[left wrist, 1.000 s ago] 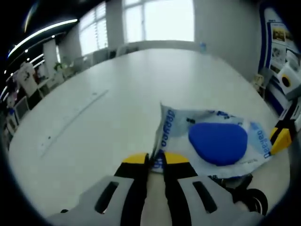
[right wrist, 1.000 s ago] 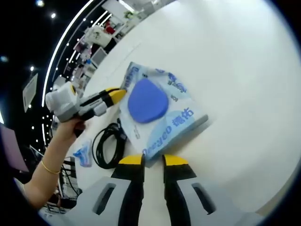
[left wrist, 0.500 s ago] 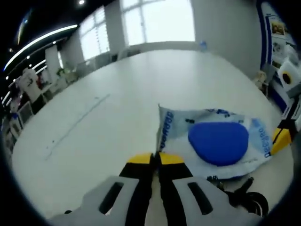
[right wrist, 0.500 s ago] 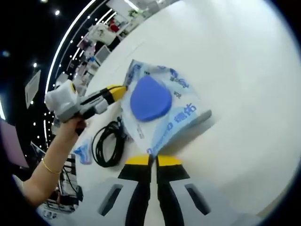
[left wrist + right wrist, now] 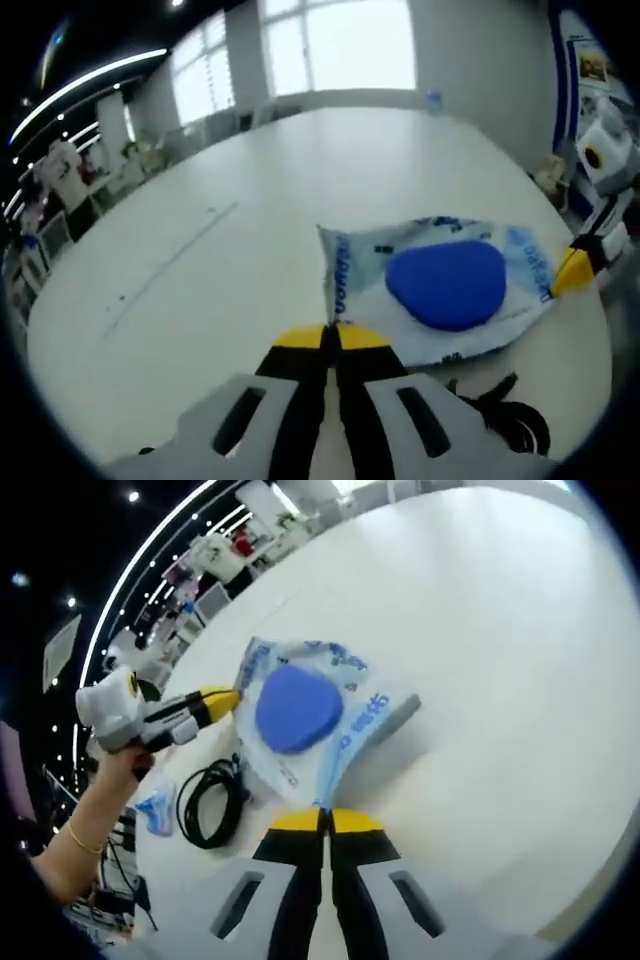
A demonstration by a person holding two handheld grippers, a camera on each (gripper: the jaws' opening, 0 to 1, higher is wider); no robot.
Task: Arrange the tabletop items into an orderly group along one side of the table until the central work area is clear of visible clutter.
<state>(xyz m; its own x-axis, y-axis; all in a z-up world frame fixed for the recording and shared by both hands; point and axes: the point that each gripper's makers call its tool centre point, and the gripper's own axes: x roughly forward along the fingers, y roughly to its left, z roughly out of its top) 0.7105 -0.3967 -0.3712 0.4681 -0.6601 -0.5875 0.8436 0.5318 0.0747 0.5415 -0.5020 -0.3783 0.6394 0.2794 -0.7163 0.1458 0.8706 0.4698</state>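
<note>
Both tools now clenching opposite edges of the wipes pack (image 5: 300,710), lifting it off the desk (image 5: 200,250) to relocate sideways.

Beyond the far edge of the broad white desk (image 5: 300,170) stand bright tall windows (image 5: 340,45), with a long white ceiling light strip (image 5: 90,80) to their left.
</note>
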